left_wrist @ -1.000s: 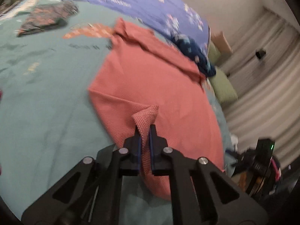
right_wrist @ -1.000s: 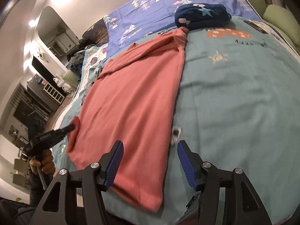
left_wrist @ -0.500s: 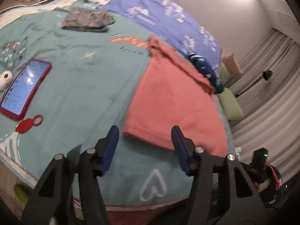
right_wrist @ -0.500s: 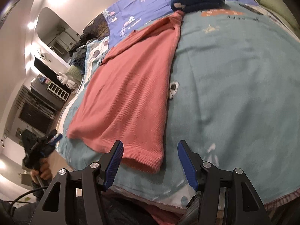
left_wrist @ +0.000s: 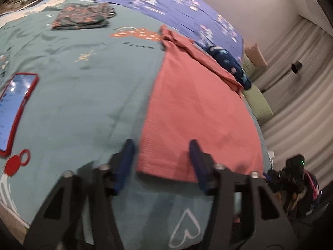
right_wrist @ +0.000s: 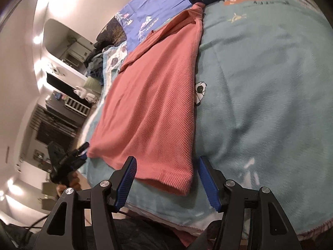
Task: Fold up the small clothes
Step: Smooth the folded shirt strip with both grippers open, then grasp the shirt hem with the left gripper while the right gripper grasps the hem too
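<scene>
A pink shirt [left_wrist: 197, 116] is lying flat on the teal blanket [left_wrist: 87, 95], folded lengthwise into a long strip. The left gripper [left_wrist: 161, 166] is hovering over the shirt's near left corner; its jaws are closing, apart, with the hem between them but not pressed. The right gripper [right_wrist: 167, 180] is hovering at the near right corner, jaws standing apart, the hem edge lying between the blue pads [right_wrist: 124, 184] without contact. A phone [left_wrist: 15, 108] in a red case is lying well to the left of the left gripper. A dark starred garment [left_wrist: 229, 64] is sitting beyond the shirt's far end, just beside it.
</scene>
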